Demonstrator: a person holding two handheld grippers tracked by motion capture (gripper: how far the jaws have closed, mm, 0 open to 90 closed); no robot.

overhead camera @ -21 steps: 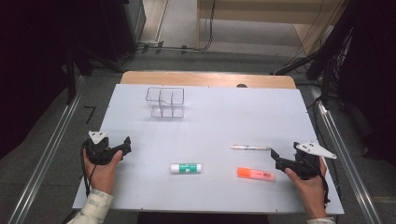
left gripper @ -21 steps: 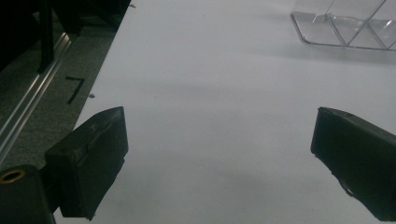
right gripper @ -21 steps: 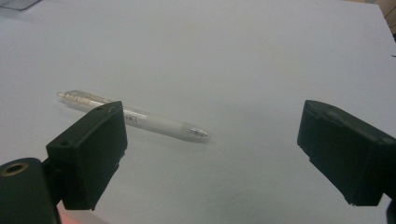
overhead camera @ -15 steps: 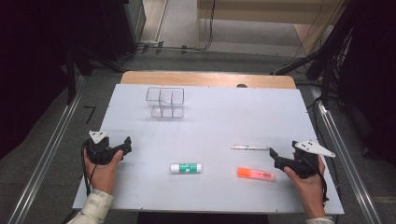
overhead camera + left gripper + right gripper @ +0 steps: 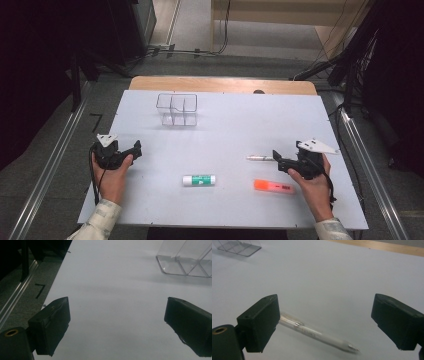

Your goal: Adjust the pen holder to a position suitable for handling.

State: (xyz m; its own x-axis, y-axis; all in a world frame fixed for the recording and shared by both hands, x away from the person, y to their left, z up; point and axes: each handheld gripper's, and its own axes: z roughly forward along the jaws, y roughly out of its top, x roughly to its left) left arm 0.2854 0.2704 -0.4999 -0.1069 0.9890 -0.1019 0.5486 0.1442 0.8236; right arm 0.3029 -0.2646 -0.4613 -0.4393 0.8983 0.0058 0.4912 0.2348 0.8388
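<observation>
Left gripper (image 5: 117, 325): its two black jaws stand wide apart above the white table (image 5: 112, 290), with bare tabletop between them and nothing held. A clear plastic organiser (image 5: 186, 261) with inner dividers stands on the table at upper right, well apart from the jaws, cut off by the frame edge. Beyond the table's left edge lies grey floor (image 5: 30, 287) bearing a black mark shaped like a "7" (image 5: 40, 290), beside a metal rail (image 5: 17, 293) running diagonally.

Glossy plastic pen (image 5: 317, 333), matt white table (image 5: 332, 277)
</observation>
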